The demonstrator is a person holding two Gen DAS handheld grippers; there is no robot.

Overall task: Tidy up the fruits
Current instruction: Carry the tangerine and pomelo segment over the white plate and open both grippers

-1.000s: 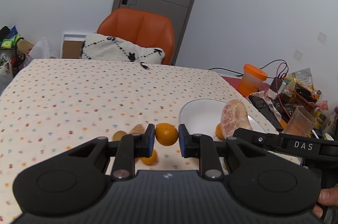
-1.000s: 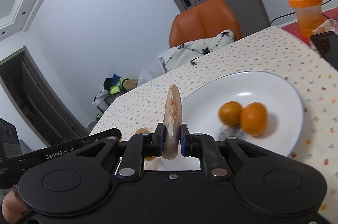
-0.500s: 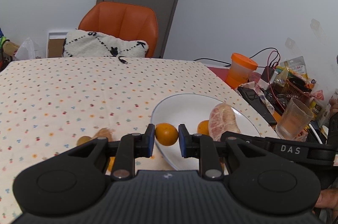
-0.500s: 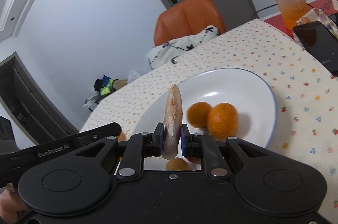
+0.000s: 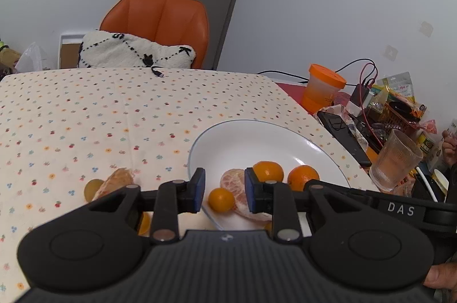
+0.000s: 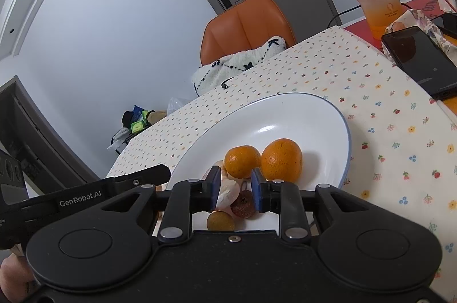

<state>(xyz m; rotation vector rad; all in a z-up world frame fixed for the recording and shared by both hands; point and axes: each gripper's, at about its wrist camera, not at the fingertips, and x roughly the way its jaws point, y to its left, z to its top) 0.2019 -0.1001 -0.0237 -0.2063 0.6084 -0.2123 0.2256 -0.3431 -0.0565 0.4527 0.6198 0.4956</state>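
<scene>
The far half of the round white plate (image 5: 314,144) lies bare. Its near part is crowded by two whole orange mandarins (image 6: 281,159) and a peeled pale segment (image 5: 235,183). A ribbed clear glass (image 5: 395,160) seems to stand close off its right rim.

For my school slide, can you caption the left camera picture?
Open left gripper over a plate holding oranges and a peeled piece.

Hidden from you: the near rim of the white plate (image 5: 314,144) behind the left tongs (image 5: 224,193), most of a small orange (image 5: 143,223) on the bench (image 5: 71,114), part of the peeled segment (image 6: 228,188) behind the right tongs (image 6: 234,190).
</scene>
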